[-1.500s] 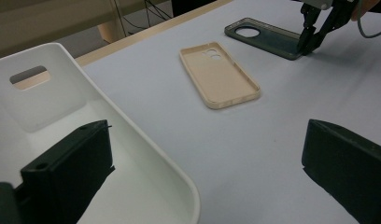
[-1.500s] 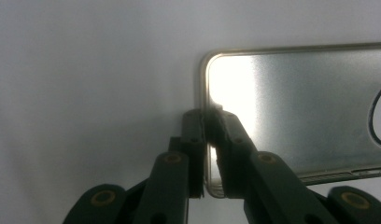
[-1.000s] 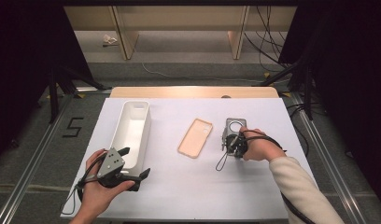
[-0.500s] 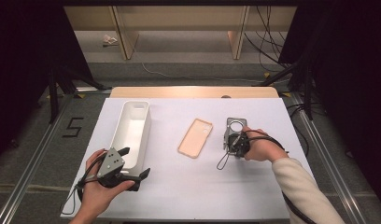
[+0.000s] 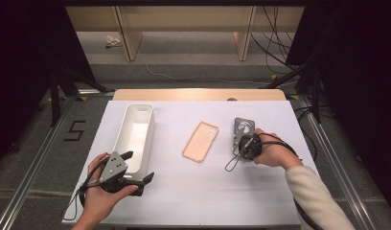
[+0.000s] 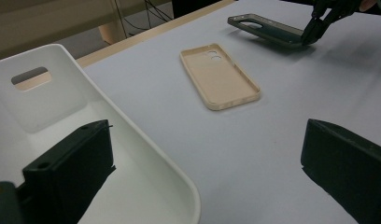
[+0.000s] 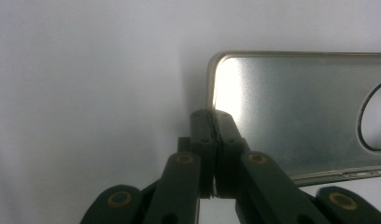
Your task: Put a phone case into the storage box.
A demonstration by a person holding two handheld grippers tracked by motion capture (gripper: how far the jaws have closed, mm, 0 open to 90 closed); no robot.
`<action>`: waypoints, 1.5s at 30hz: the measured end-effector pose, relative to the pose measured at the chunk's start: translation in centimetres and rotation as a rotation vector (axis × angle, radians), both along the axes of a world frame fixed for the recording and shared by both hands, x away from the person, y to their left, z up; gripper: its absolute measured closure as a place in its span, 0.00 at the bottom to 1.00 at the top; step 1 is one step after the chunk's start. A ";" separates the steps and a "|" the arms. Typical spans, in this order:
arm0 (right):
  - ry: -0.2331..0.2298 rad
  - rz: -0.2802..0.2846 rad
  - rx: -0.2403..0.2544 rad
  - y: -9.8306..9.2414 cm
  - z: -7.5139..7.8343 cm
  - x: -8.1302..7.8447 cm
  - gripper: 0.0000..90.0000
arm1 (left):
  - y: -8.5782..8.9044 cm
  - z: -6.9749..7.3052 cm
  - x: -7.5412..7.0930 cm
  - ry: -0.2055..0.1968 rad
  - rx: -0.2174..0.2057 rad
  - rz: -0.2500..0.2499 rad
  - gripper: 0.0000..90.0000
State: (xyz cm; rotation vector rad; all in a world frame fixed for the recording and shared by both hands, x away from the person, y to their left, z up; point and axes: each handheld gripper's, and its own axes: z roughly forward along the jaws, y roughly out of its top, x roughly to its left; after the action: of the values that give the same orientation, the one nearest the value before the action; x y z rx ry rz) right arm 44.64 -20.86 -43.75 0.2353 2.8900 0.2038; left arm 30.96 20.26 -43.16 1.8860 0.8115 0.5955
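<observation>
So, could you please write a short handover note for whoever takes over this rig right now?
Right gripper: shut on the near edge of the dark phone case, which is tilted with that end lifted off the table.
Left gripper: open, holding nothing, beside the near end of the white bin.
Tan phone case: flat on the table, between bin and dark case, untouched.
Done: dark case gripped.
Left: probably both cases go into the bin, which has nothing in it yet.

Black tongs (image 7: pixel 215 140) with brass-coloured rivets, trailing black cable (image 5: pixel 232 163), cream sleeve (image 5: pixel 313 196)
</observation>
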 end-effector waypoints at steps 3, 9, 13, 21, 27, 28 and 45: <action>-0.010 -0.011 0.023 -0.3 0.3 -0.2 0.99 | 0.0 0.0 0.0 -0.002 -0.001 0.001 0.02; -0.027 -0.021 0.072 -0.7 0.8 -0.7 0.99 | 0.0 0.0 0.0 -0.003 -0.001 0.001 0.02; -0.034 -0.023 0.098 -0.8 1.1 -0.9 0.99 | 0.0 0.0 0.0 -0.004 0.000 0.001 0.02; -0.042 -0.026 0.159 -1.2 1.6 -1.3 0.99 | 0.0 0.1 -0.1 -0.005 -0.002 0.001 0.02; -0.043 -0.032 0.244 -1.7 1.9 -1.7 0.99 | 0.0 0.1 -0.1 -0.005 -0.002 0.002 0.02; -0.040 -0.034 0.264 -1.8 1.9 -1.8 0.99 | 0.0 0.1 -0.1 -0.006 0.000 0.002 0.02; -0.031 -0.044 0.467 -2.4 1.8 -2.5 0.99 | 0.0 0.1 -0.1 -0.006 0.000 0.001 0.03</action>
State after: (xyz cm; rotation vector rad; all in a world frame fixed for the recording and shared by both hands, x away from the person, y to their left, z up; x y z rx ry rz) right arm 42.09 -23.25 -42.00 0.3692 2.7610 0.8647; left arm 30.90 20.26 -43.09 1.8828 0.8078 0.6014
